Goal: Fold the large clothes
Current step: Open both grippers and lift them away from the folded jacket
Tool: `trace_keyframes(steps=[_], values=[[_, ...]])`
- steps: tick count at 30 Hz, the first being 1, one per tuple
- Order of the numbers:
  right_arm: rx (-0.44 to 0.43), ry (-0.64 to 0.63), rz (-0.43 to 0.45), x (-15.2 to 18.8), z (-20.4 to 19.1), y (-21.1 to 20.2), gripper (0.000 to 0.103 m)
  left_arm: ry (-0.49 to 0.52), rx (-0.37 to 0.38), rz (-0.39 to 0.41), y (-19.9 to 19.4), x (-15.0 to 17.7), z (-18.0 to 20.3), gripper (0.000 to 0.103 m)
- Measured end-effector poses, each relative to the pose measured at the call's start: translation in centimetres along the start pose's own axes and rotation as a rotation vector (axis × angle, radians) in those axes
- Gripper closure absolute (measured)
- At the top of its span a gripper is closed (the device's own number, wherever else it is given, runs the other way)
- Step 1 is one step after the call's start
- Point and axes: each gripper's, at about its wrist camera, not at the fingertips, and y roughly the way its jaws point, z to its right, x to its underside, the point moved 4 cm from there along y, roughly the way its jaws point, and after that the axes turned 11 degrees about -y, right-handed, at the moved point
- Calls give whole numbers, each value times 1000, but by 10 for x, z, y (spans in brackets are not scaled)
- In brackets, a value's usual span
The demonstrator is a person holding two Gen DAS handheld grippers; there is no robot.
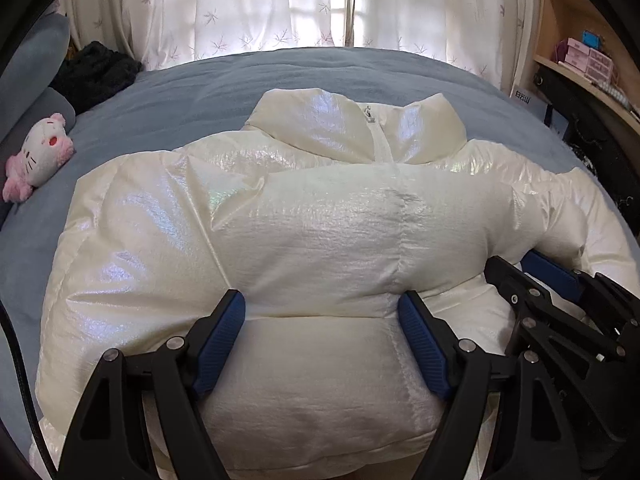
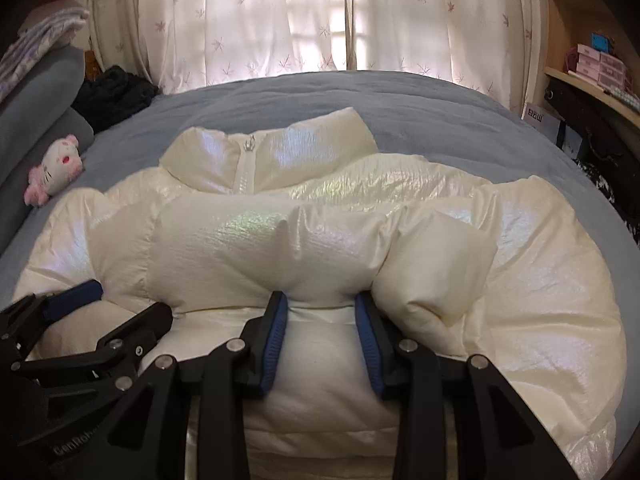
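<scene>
White puffer jacket [image 1: 320, 216] lay on the bed [image 1: 192, 92], collar far side.
L hand-held gripper [image 1: 322, 312] wide, pads pressed on a folded sleeve; R hand-held gripper [image 2: 322, 312] narrower, pinching same puffy fold.

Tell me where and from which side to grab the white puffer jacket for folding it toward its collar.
Grip the white puffer jacket at its near hem edge, coming from the side opposite the collar. It lies flat, zipped, collar pointing away, and the padded hem bulges into a thick roll that jaws can straddle. The left gripper and right gripper already flank it there.
</scene>
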Motion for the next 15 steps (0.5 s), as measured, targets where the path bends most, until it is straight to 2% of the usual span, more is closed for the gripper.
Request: trace_keyframes(steps=[8,15], values=[[-28,32,-14,0,7,-17,67,4,8,2,-24,-2,-2,25],[-89,66,32,10,25,-88,67,34,-29,37,-97,10,-24,25]])
